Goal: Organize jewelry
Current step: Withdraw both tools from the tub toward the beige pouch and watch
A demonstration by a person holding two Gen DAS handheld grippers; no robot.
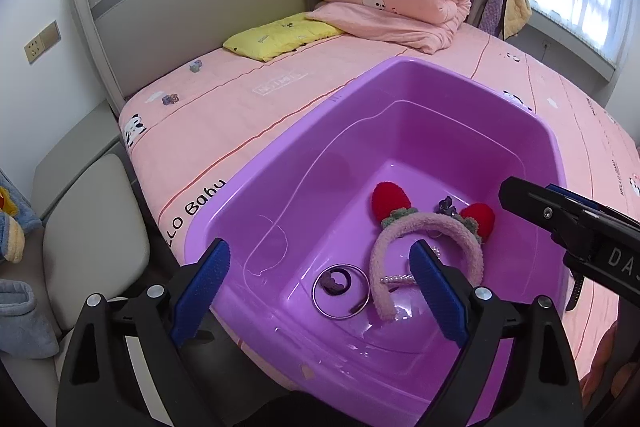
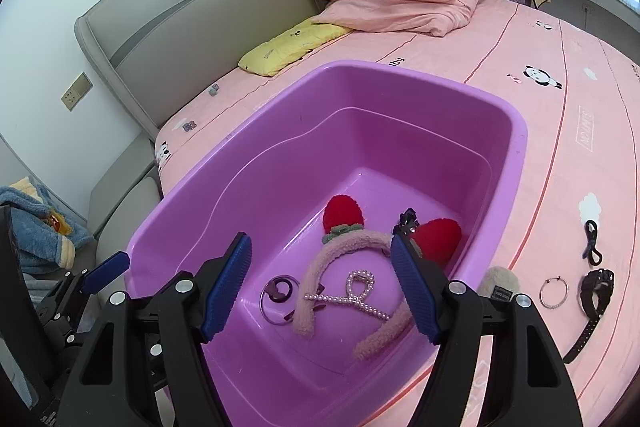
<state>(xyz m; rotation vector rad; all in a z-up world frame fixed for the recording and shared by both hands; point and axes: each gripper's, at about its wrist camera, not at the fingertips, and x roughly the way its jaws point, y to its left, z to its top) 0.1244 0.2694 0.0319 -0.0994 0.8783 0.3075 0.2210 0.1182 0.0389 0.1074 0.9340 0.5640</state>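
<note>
while both tools (image 1: 320,291) (image 2: 322,287) gape empty, purple bin (image 2: 516,147) with fuzzy headband (image 2: 348,247), pearl clip (image 2: 356,293), ring (image 1: 340,291)

A purple tub (image 1: 400,95) sat on the pink bed (image 1: 224,119). Inside lay a fuzzy pink headband (image 1: 424,227) with red ears, a silver ring (image 1: 341,291) and a pearl clip (image 1: 396,279). The left gripper (image 1: 320,287) hung over it, jaws wide apart and empty.
</note>
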